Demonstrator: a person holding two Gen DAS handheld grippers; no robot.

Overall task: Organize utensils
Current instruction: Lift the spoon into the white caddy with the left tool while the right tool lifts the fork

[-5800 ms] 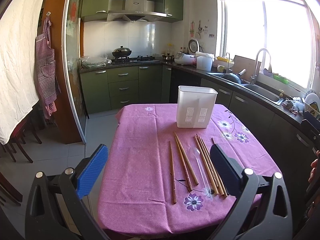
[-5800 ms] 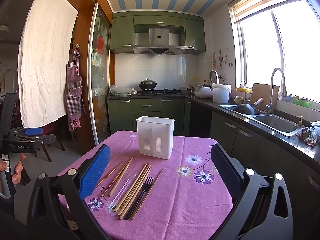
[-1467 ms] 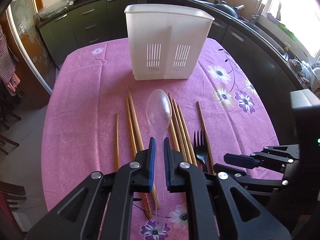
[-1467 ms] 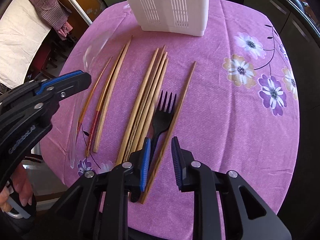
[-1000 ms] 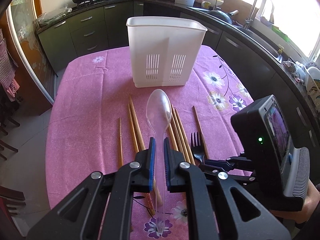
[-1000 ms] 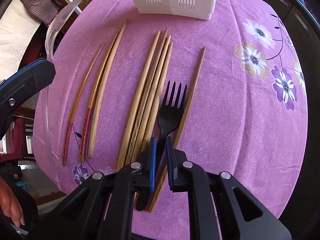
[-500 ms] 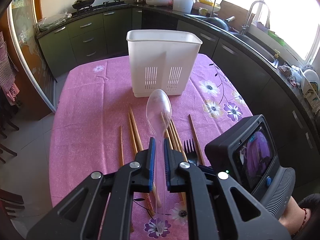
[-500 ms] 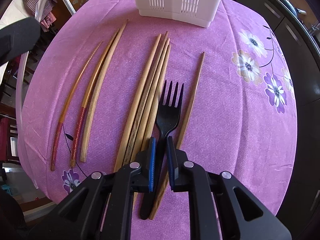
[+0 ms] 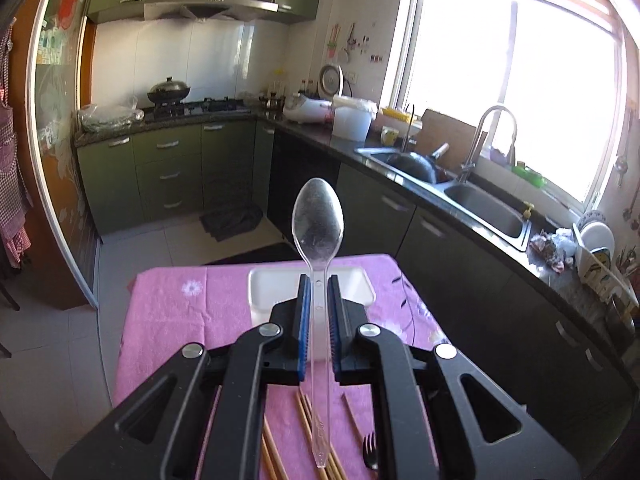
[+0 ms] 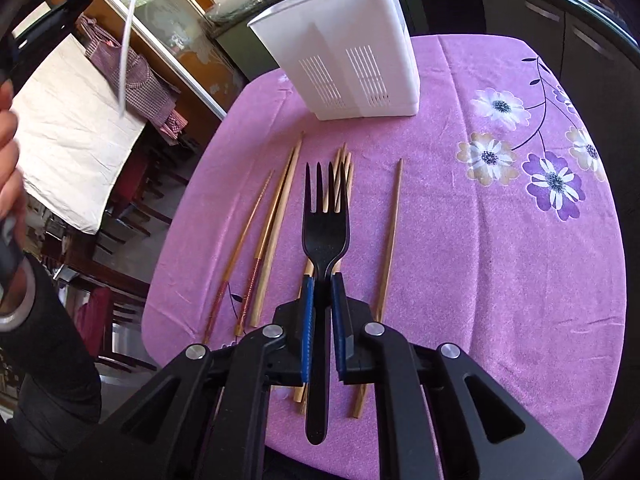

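A clear plastic spoon (image 9: 318, 220) is clamped by its handle between the blue pads of the left gripper (image 9: 318, 280), bowl up and raised above the table, so that it is seen against the kitchen cabinets. A black plastic fork (image 10: 325, 224) is pinched by its handle in the right gripper (image 10: 321, 280), tines pointing away toward the white utensil holder (image 10: 344, 44) (a slotted tub with two compartments), which stands upright at the far end of the pink flowered tablecloth (image 10: 500, 260). Wooden chopsticks (image 10: 276, 216) are left lying on the cloth beneath and beside the fork, one of them apart to the right. Part of a hand (image 10: 8, 152) is glimpsed at the left edge of the right wrist view.
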